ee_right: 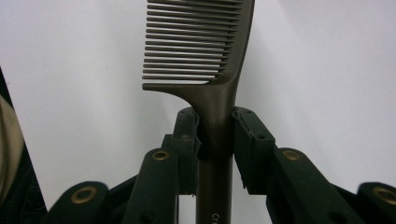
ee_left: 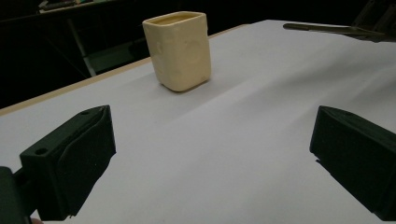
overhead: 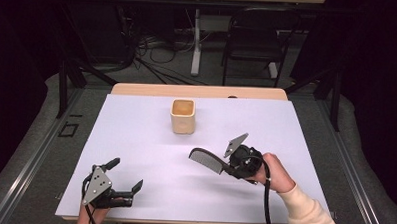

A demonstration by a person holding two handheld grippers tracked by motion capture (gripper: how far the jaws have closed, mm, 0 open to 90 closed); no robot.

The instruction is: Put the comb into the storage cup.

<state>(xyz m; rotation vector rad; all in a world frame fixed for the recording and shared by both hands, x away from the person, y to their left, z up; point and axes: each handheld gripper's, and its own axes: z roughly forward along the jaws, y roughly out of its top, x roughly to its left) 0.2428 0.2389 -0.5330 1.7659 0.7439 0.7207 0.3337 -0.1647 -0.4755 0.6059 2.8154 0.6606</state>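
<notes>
We hold the comb [ee_right: 205,51] clamped by its handle in the right gripper [ee_right: 215,140], left gripper [overhead: 126,175] spread empty, and next we probably carry it to the cream cup [overhead: 182,115].

A dark chair [overhead: 256,36] stands beyond the white-topped table [overhead: 135,135].

Cream-yellow cup [overhead: 183,116], plain, paler at the rim. Dark brown comb [ee_right: 205,56], evenly ridged with fine teeth. Black left tongs [overhead: 125,175], black right tongs [ee_right: 215,140] with brass-coloured rivets. White sheet over a pale wooden table [overhead: 137,89]. Cream sleeve [overhead: 308,213].
</notes>
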